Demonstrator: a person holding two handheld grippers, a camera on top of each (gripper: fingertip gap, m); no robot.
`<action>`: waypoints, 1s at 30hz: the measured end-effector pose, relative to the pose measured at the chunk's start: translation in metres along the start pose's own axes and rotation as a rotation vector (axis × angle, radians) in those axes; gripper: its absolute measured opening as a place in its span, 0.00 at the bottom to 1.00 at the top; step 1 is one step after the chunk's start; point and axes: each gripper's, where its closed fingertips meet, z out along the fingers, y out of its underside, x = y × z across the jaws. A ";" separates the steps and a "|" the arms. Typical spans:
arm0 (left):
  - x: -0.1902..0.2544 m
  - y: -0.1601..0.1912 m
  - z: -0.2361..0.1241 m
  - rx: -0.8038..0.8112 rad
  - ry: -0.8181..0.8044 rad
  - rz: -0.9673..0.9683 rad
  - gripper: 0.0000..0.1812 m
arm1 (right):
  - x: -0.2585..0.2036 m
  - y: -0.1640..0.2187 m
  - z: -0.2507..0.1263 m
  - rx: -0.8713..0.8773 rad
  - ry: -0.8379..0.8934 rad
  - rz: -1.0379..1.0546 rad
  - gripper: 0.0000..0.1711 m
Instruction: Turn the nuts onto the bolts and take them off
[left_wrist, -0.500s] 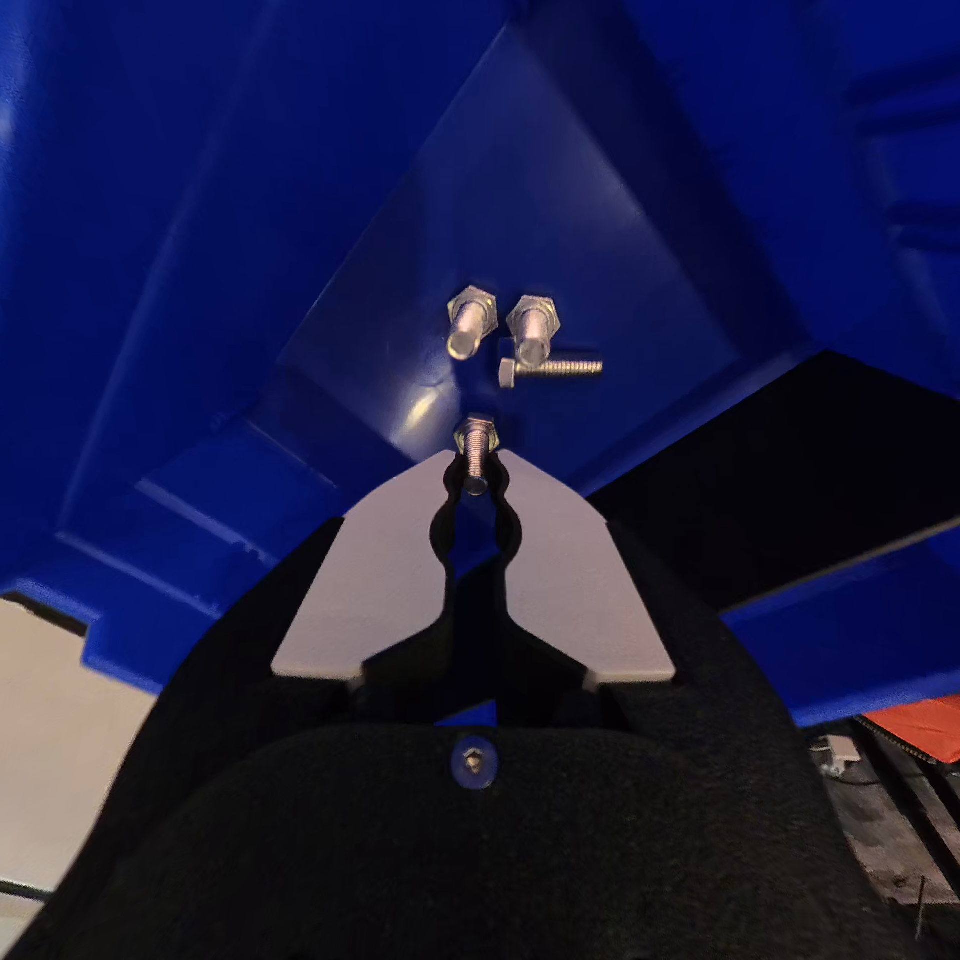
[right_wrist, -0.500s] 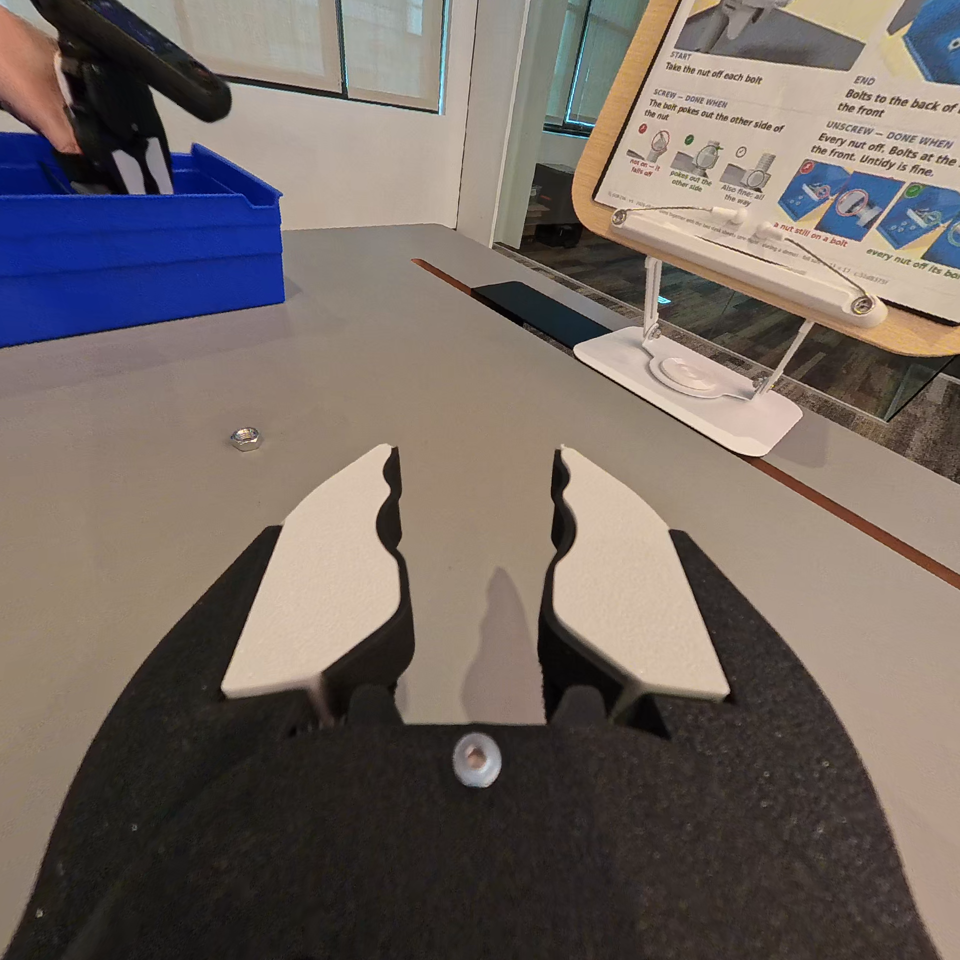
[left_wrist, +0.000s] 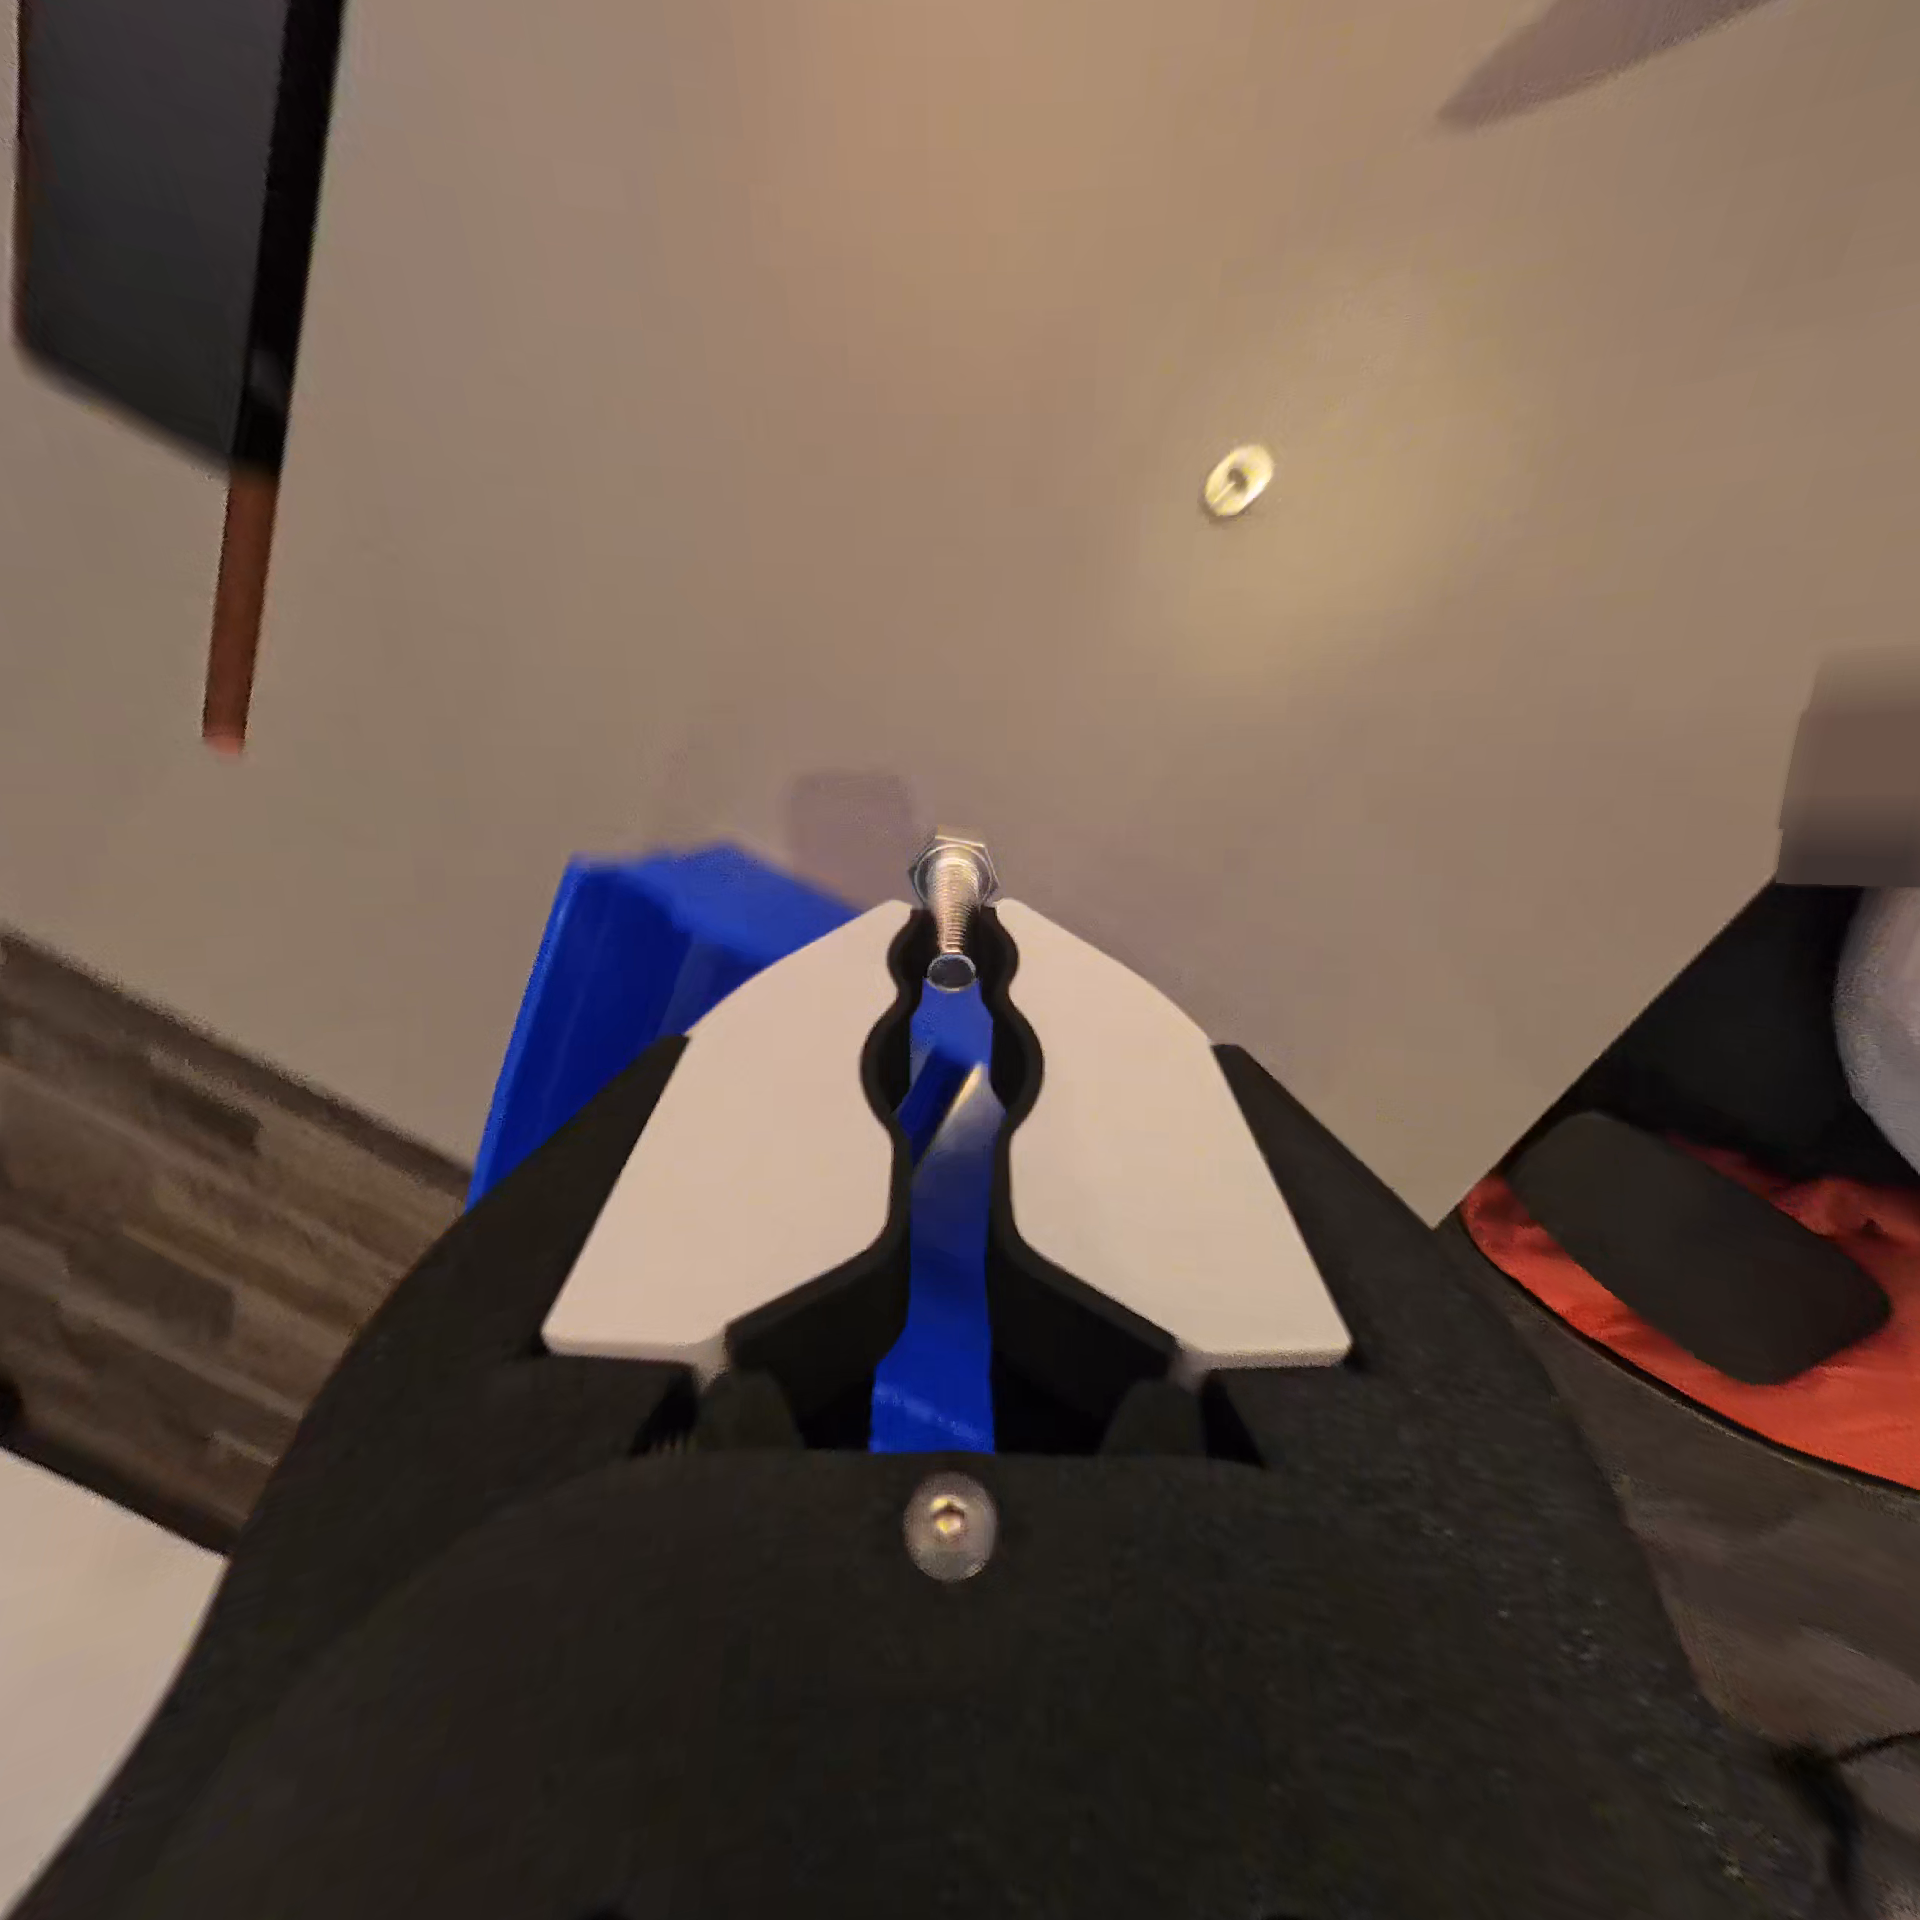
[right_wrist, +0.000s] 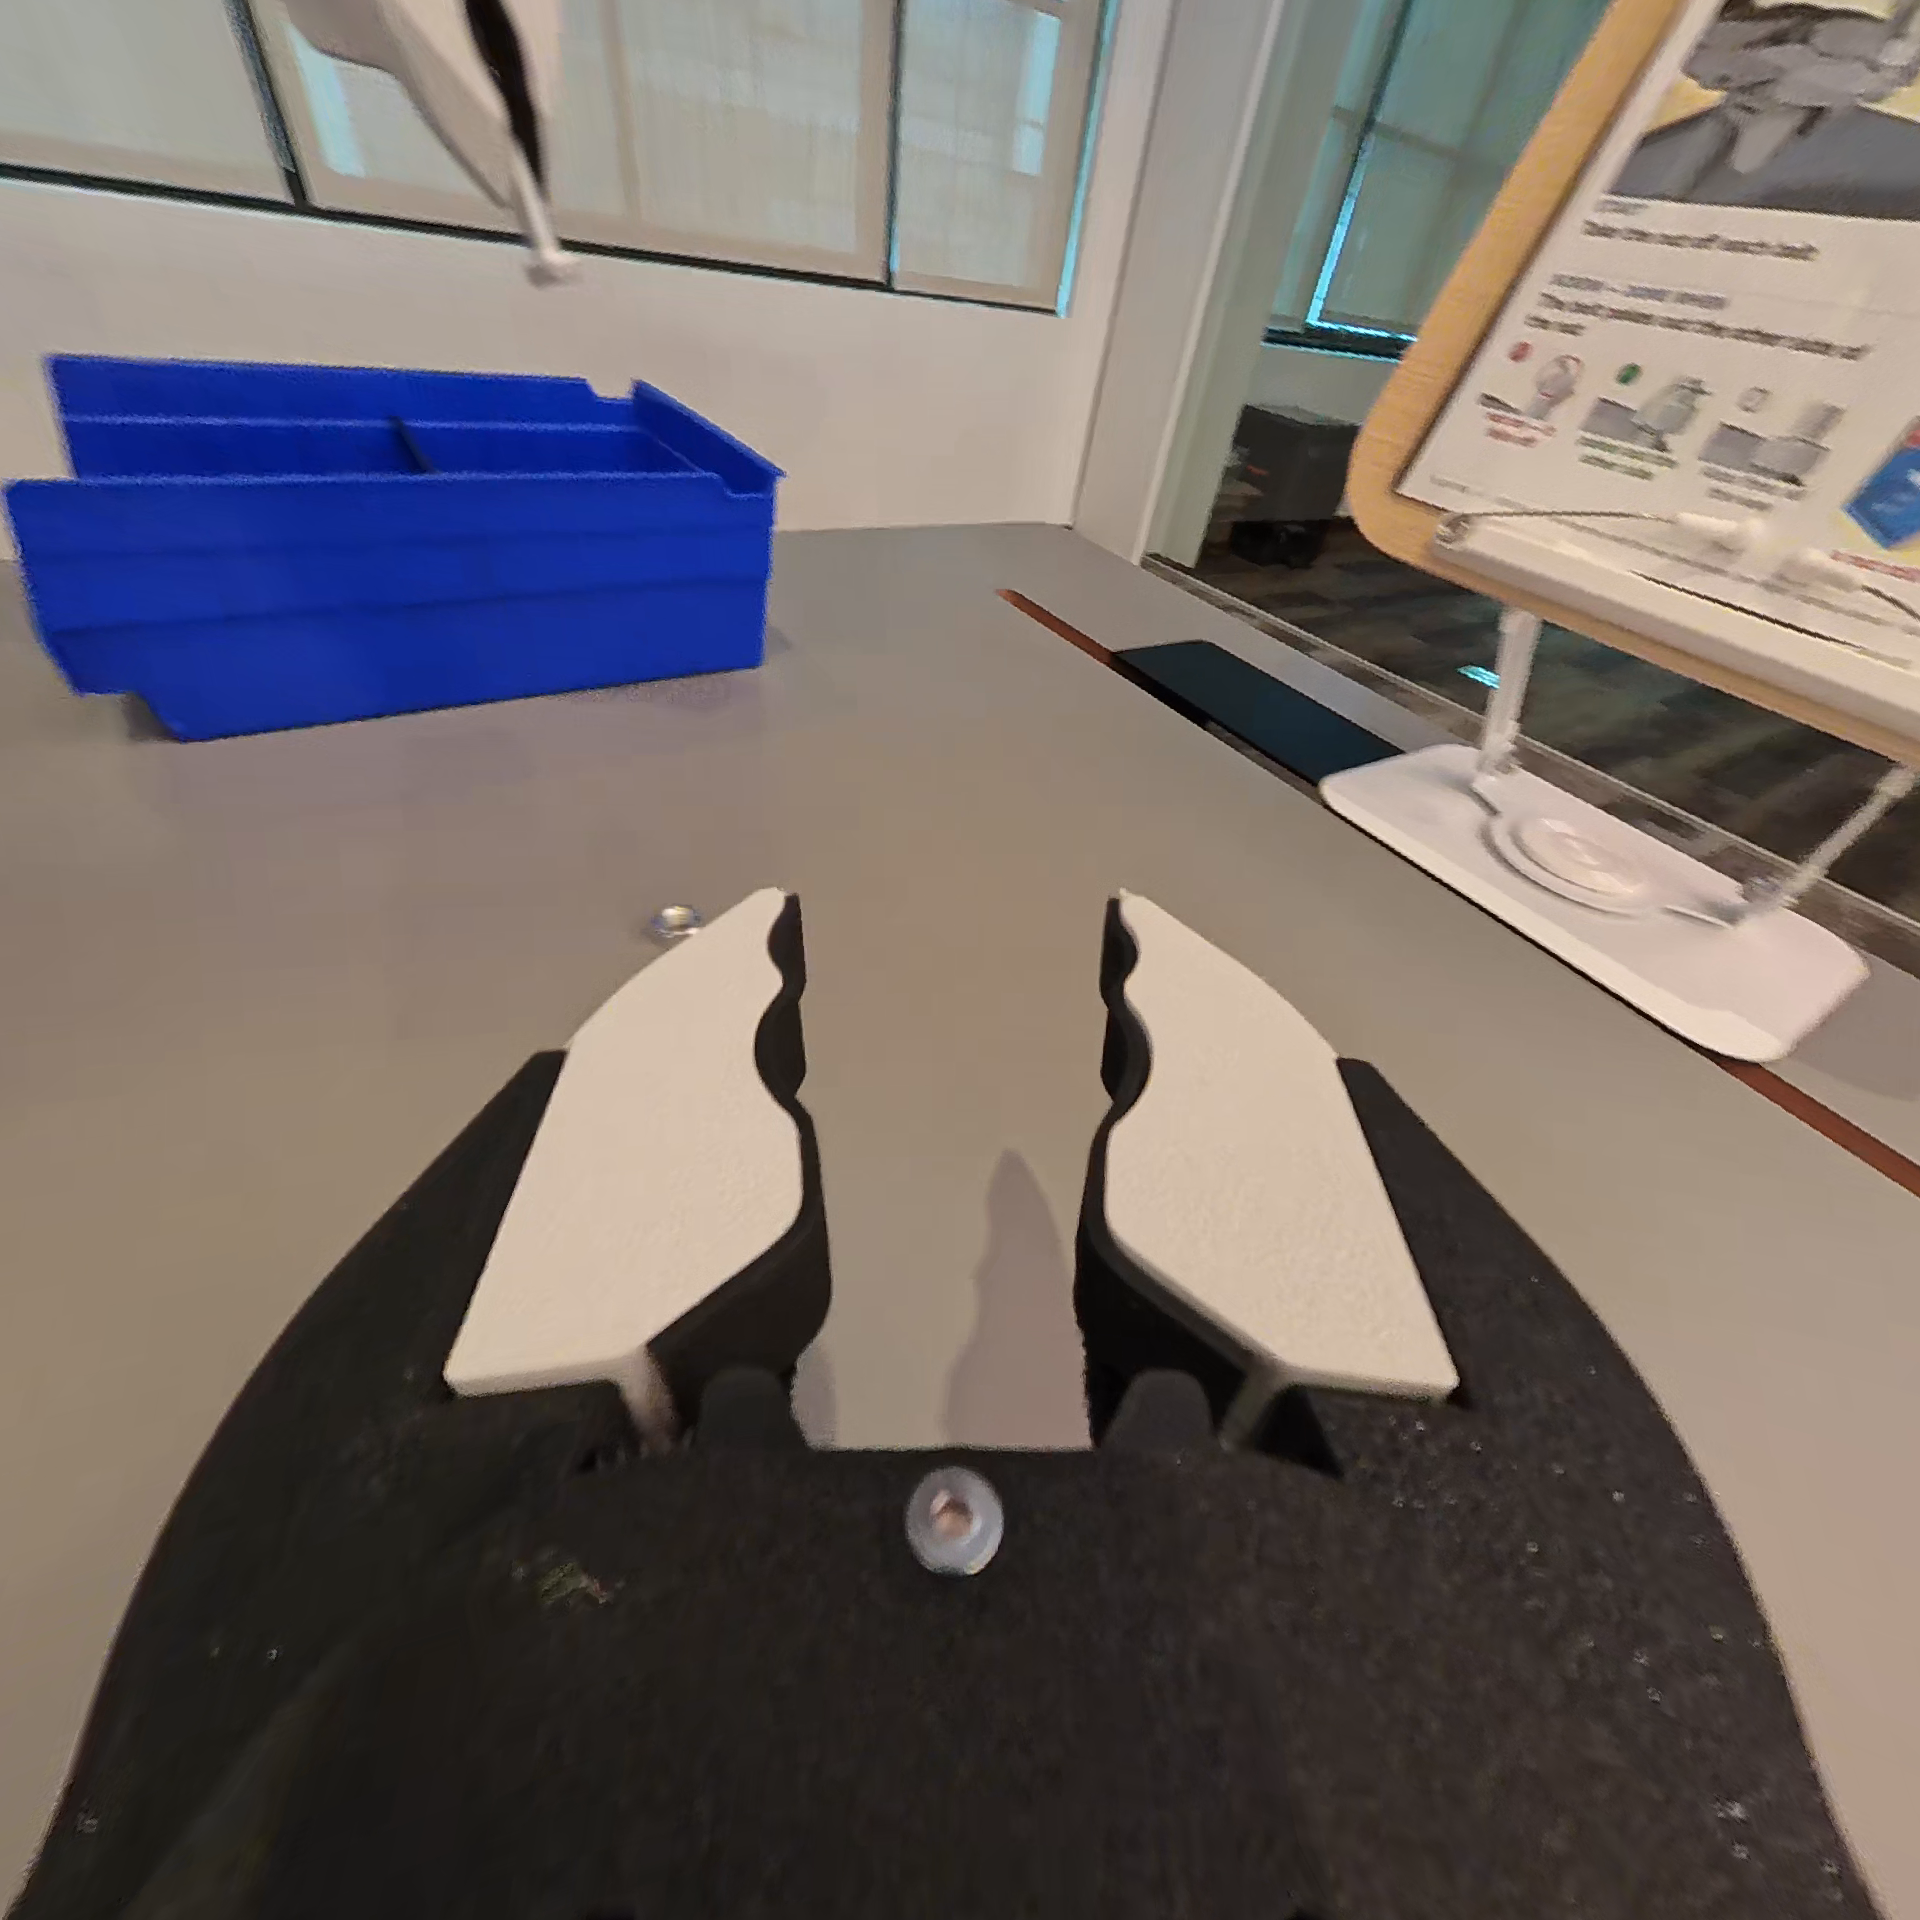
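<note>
Right wrist view takes in the most, so biggest first: grey table (right_wrist: 935, 748), blue bin (right_wrist: 416, 582) sitting at its far left side, and an instruction board on a white stand (right_wrist: 1621, 914) off to the right. The right gripper (right_wrist: 951, 914) hovers low over the table with its fingers spread wide and nothing in them. One loose nut (right_wrist: 673, 921) lies on the table just beside its left fingertip. Up top, the left gripper (right_wrist: 520, 156) is in the air above the bin, pinched narrow on a bolt (left_wrist: 951, 914) by the threaded shank, head pointing away.

Progress, my guess: that bolt looks bare and the nut is off, so either an unscrew is done or a screw-on is about to start. Neither the bolt nor the nut is near the other yet.

Hard to tell: whether that's a nut or just the head at the bolt's far end, and what's in the bin
</note>
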 end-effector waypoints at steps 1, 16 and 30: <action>0.016 -0.021 0.007 0.007 0.012 0.052 0.05 | -0.004 -0.001 0.000 0.005 -0.020 -0.003 0.31; 0.139 -0.152 0.166 -0.068 0.160 0.363 0.05 | 0.051 0.030 -0.059 0.008 0.145 0.063 0.30; 0.132 -0.148 0.186 -0.093 0.130 0.381 0.05 | 0.045 0.041 -0.051 -0.071 0.128 0.021 0.31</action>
